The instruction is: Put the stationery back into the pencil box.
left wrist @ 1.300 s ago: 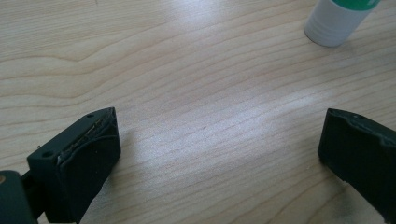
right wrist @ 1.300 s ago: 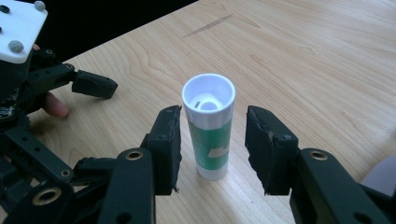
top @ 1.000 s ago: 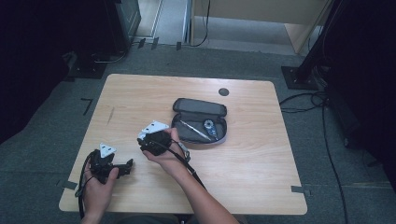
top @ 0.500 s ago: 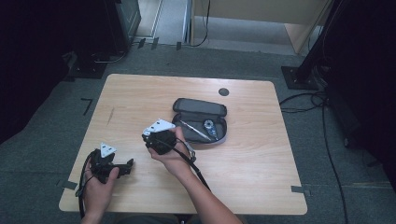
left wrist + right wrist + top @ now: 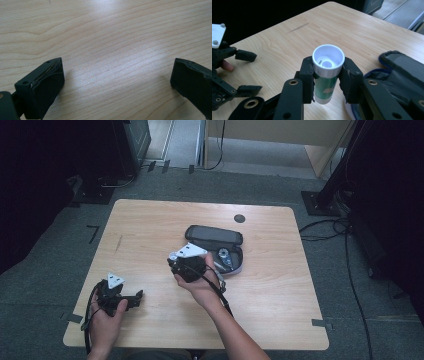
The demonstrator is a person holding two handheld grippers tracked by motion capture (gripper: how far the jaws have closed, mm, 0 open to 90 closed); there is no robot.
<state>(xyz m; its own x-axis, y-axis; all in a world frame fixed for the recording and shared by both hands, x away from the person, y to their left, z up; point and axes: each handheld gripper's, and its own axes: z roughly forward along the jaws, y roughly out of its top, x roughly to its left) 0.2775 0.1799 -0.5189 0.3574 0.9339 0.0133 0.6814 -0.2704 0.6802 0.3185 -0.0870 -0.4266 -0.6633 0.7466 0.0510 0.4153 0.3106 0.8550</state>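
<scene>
Probably mid-transfer: right gripper [image 5: 325, 82] clamped on a white-and-green glue-stick-like tube [image 5: 326, 75], open white end toward the camera, lifted clear of the wooden table [image 5: 352, 27]. Left gripper [image 5: 120, 297] low at the near-left table edge, jaws spread wide over bare wood, holding nothing. Next, by judgement, either a handover or a set-down, calling for a steady upright tube. Just beyond, open dark pencil case [image 5: 216, 250] with small items inside; nothing blocking between.
</scene>
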